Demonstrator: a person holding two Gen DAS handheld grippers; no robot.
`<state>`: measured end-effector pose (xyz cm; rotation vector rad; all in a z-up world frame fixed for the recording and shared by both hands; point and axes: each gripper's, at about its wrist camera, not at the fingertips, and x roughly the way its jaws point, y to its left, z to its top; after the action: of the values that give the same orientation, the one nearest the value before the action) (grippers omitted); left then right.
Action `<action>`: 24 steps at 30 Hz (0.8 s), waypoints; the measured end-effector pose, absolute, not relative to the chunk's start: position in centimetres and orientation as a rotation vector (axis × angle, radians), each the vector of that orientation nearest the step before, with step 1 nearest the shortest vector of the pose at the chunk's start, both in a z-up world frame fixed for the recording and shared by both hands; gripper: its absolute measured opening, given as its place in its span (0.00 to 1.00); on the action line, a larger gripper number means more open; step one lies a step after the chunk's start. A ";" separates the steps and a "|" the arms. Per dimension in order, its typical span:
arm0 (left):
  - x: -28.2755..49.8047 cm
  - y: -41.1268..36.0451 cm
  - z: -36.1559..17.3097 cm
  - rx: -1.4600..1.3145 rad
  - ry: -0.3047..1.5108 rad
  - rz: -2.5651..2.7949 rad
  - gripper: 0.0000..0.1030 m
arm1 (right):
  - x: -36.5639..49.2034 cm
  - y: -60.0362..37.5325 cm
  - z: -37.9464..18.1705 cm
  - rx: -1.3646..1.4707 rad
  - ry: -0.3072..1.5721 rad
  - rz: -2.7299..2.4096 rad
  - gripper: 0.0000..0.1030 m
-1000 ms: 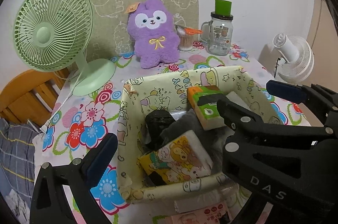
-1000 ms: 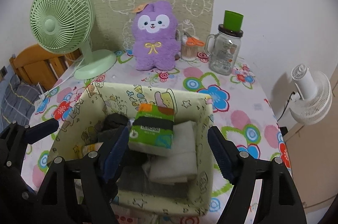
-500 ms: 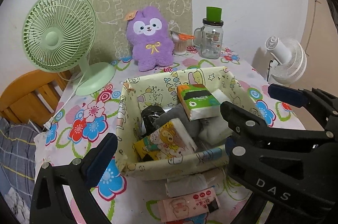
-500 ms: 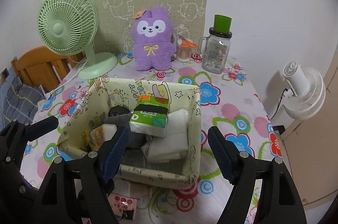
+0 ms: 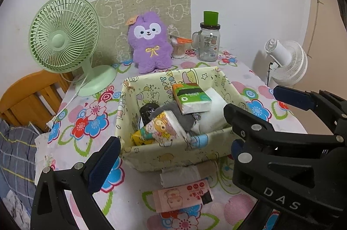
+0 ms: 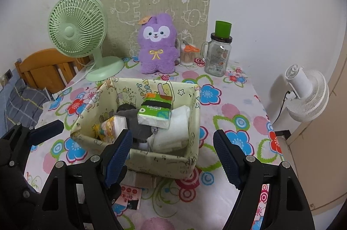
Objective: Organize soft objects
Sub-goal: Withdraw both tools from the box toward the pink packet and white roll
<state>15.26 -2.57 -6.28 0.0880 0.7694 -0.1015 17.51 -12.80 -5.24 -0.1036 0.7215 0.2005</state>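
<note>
Tissue packs (image 6: pixel 155 114) piled in fabric bin (image 6: pixel 190 159), likely for tidiness; pink pack (image 5: pixel 184 195) outside in front. Right gripper (image 6: pixel 173 156) spread, empty. Left gripper (image 5: pixel 173 156) likewise apart.

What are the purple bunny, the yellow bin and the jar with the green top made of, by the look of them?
Purple bunny: fuzzy plush fabric; shaggy, matte pile. Yellow bin: probably printed cloth; its walls sag and crease. Jar: clear glass or hard plastic, since you see through it and it glints; its green top looks like smooth plastic.
</note>
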 end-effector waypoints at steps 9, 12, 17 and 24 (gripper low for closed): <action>13.7 -2.6 -6.7 0.069 0.779 -0.098 1.00 | 15.6 -12.9 -5.6 -0.115 0.721 0.206 0.77; 13.2 -2.6 -6.8 0.066 0.785 -0.096 1.00 | 15.1 -12.9 -5.7 -0.110 0.723 0.215 0.77; 12.4 -2.7 -7.2 0.067 0.784 -0.097 1.00 | 14.3 -13.0 -6.2 -0.109 0.731 0.214 0.77; 11.4 -2.9 -8.1 0.071 0.795 -0.097 1.00 | 13.4 -13.0 -6.9 -0.111 0.727 0.236 0.82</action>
<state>11.40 -2.86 -8.09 0.0709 0.7948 -0.0966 13.35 -13.01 -6.94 -0.1107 0.7271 0.2362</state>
